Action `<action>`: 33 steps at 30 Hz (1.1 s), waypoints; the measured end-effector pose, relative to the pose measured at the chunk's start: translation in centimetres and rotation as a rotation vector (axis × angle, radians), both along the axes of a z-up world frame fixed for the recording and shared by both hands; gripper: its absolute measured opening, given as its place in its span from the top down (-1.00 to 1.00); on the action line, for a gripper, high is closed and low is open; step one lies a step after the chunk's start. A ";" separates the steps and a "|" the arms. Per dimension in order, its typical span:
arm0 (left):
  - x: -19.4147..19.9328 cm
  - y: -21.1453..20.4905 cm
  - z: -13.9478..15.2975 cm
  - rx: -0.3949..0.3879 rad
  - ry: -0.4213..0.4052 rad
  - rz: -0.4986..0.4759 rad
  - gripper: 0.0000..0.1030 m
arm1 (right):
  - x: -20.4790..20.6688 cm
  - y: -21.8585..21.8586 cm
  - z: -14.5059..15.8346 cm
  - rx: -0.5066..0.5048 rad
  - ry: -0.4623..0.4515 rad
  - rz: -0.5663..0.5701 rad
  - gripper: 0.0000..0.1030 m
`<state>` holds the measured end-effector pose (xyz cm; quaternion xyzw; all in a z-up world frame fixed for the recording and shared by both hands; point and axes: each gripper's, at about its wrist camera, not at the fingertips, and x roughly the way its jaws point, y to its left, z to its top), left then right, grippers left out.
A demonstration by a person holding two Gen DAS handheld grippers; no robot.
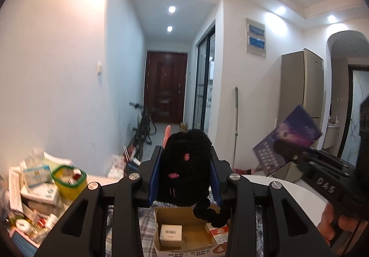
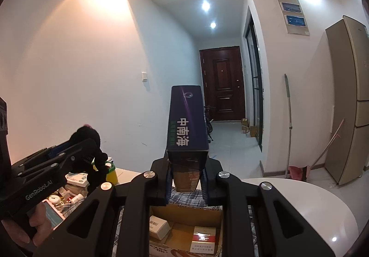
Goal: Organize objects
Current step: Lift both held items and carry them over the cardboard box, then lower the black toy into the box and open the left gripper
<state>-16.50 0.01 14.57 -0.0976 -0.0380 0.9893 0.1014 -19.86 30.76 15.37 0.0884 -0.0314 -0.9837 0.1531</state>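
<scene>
My left gripper (image 1: pixel 185 164) is shut on a black plush toy (image 1: pixel 185 167) with pink marks, held above an open cardboard box (image 1: pixel 184 252). My right gripper (image 2: pixel 186 164) is shut on a dark purple carton (image 2: pixel 187 118) with white Chinese characters, held upright above the same cardboard box (image 2: pixel 184 213). The box holds a small white box (image 2: pixel 158 227) and a red-and-white pack (image 2: pixel 204 242). The purple carton also shows in the left wrist view (image 1: pixel 286 139) at the right. The plush toy also shows in the right wrist view (image 2: pixel 88 135) at the left.
A clutter of medicine boxes and bottles with a yellow-green tub (image 1: pixel 69 179) lies on the left. The box stands on a plaid cloth (image 1: pixel 147 222) on a white round table (image 2: pixel 288 199). A fridge (image 2: pixel 346 100), a mop (image 2: pixel 288 123) and a hallway door (image 2: pixel 222 83) are beyond.
</scene>
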 end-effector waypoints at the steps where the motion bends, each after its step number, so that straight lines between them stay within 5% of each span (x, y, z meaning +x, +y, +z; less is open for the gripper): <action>1: -0.7 -0.2 -0.3 0.007 -0.017 -0.002 0.25 | -0.2 0.1 -0.1 0.003 -0.002 -0.009 0.64; 7: -3.1 0.5 -1.9 -0.055 -0.011 -0.026 0.25 | -2.0 0.0 -1.3 0.046 -0.026 -0.088 0.64; 19: -7.8 1.7 -5.7 -0.114 -0.047 -0.035 0.25 | -5.7 0.6 -4.1 0.029 -0.173 -0.067 0.64; 33: -9.8 0.3 -6.3 0.025 -0.210 -0.066 0.25 | -6.6 -0.1 -5.0 0.064 -0.232 -0.049 0.64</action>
